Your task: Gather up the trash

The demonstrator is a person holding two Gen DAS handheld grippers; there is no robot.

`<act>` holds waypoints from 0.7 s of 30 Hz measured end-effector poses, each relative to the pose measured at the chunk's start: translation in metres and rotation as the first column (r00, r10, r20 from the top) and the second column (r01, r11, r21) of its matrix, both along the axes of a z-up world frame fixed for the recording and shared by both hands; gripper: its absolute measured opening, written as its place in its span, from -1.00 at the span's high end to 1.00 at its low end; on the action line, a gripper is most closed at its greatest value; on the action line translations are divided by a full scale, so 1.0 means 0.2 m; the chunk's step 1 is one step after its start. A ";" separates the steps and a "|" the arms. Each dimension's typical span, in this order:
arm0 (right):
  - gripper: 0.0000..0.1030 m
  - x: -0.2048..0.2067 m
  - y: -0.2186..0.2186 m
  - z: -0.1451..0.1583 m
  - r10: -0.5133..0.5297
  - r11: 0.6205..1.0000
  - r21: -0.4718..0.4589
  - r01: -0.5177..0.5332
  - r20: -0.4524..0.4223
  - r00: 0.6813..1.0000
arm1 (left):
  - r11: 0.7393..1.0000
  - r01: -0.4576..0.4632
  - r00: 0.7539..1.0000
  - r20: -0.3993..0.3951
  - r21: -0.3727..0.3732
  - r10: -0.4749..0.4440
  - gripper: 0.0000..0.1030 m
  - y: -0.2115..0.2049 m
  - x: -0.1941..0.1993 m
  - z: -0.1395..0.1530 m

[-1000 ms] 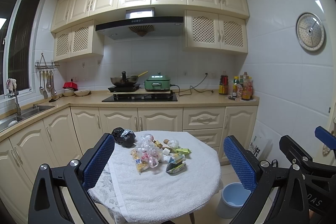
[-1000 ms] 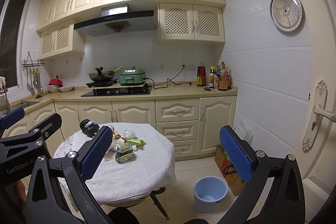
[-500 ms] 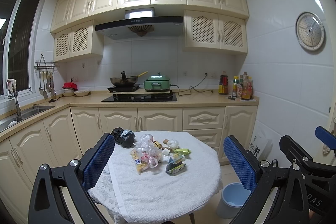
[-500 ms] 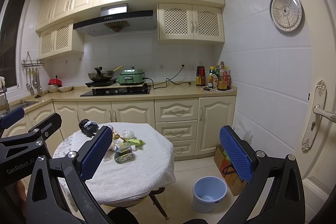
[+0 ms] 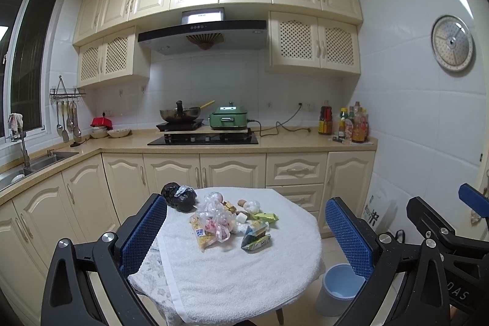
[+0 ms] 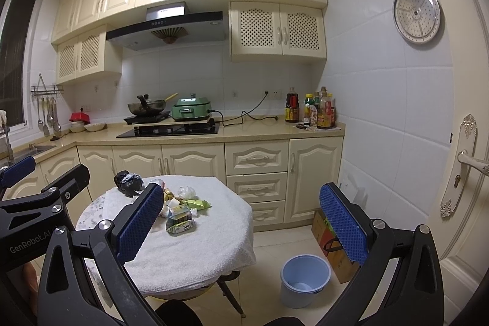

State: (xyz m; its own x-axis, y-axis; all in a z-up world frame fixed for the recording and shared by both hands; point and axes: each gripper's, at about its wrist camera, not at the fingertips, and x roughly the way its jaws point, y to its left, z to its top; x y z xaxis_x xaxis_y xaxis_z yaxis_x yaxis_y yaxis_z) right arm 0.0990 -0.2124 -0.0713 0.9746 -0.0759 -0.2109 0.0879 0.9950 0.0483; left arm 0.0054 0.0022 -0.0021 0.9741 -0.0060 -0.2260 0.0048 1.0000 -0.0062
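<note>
A heap of trash lies on a round table covered by a white towel (image 5: 238,274): clear plastic bags with wrappers (image 5: 214,223), green packets (image 5: 256,236), a black bag (image 5: 180,197). The trash also shows in the right wrist view (image 6: 180,222). A light blue bin (image 6: 304,280) stands on the floor right of the table, also in the left wrist view (image 5: 339,289). My left gripper (image 5: 244,237) is open and empty, held back from the table. My right gripper (image 6: 241,228) is open and empty, right of the left one.
Cream kitchen cabinets and a counter (image 5: 275,142) run behind the table, with a stove, wok (image 5: 180,113) and green cooker (image 5: 229,118). A cardboard box (image 6: 333,246) sits by the right wall. A door with a handle (image 6: 470,161) is at far right.
</note>
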 end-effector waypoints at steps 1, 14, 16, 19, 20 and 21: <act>-1.00 0.00 0.00 0.00 0.000 1.000 0.000 0.000 -0.002 1.000 | 1.000 0.001 1.000 -0.002 0.000 -0.001 -0.99 0.00 0.01 0.00; -1.00 0.10 0.00 -0.07 0.003 1.000 0.004 -0.003 -0.042 0.999 | 1.000 0.015 0.999 -0.038 -0.011 -0.016 -0.99 0.02 0.13 -0.05; -1.00 0.15 0.00 -0.09 0.010 1.000 0.004 -0.010 -0.056 0.998 | 1.000 0.013 0.998 -0.068 -0.014 -0.014 -0.99 0.05 0.20 -0.08; -1.00 0.28 0.01 -0.18 0.018 1.000 -0.004 -0.019 -0.102 0.995 | 0.999 -0.018 0.991 -0.129 -0.027 0.014 -0.99 0.15 0.35 -0.17; -1.00 0.34 0.01 -0.22 0.023 1.000 -0.004 -0.024 -0.130 0.991 | 0.999 -0.034 0.988 -0.149 -0.029 0.030 -0.99 0.18 0.39 -0.19; -1.00 0.40 0.01 -0.26 0.032 0.999 -0.002 -0.033 -0.155 0.987 | 0.998 -0.057 0.984 -0.174 -0.034 0.050 -0.99 0.23 0.45 -0.22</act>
